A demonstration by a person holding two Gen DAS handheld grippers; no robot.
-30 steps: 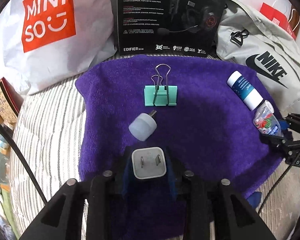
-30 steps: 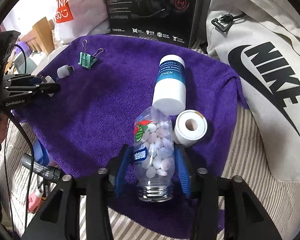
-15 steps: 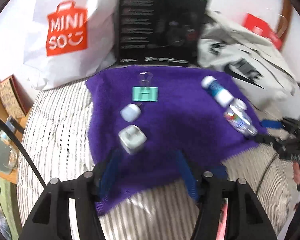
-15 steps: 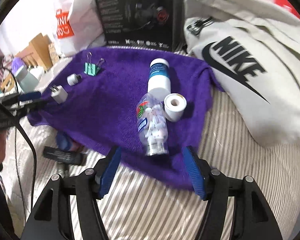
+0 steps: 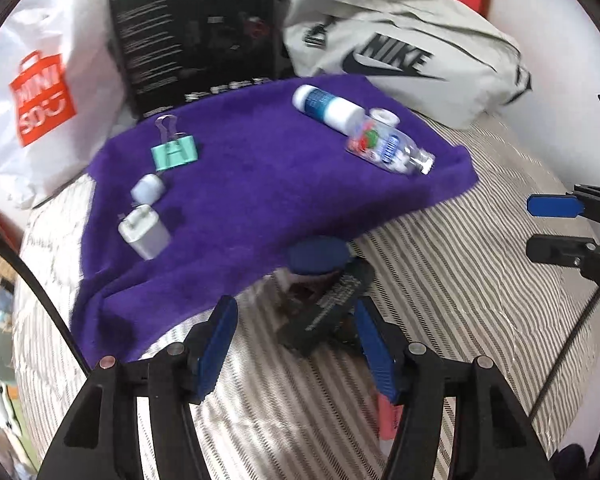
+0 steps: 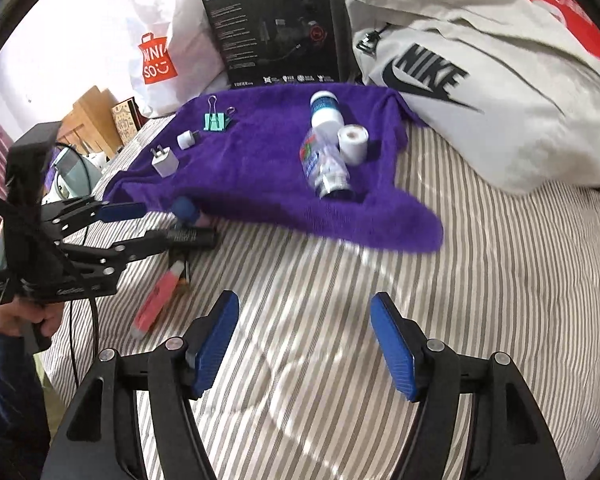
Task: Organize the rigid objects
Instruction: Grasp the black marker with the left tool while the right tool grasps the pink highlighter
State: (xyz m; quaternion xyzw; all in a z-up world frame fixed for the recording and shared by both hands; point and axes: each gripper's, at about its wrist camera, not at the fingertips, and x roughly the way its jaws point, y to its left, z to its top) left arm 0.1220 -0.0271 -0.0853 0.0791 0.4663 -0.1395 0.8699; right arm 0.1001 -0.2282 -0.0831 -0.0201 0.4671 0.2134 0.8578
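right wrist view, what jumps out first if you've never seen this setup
The purple towel spread on the striped bedding grabs the eye, with a clear candy bottle lying beside a white-and-blue bottle. A grey Nike bag sits at its right, and a black headset box stands behind.

Fuzzy purple towel on striped woven bedsheet; clear glossy plastic bottle — probably plastic — beside a smooth white charger.
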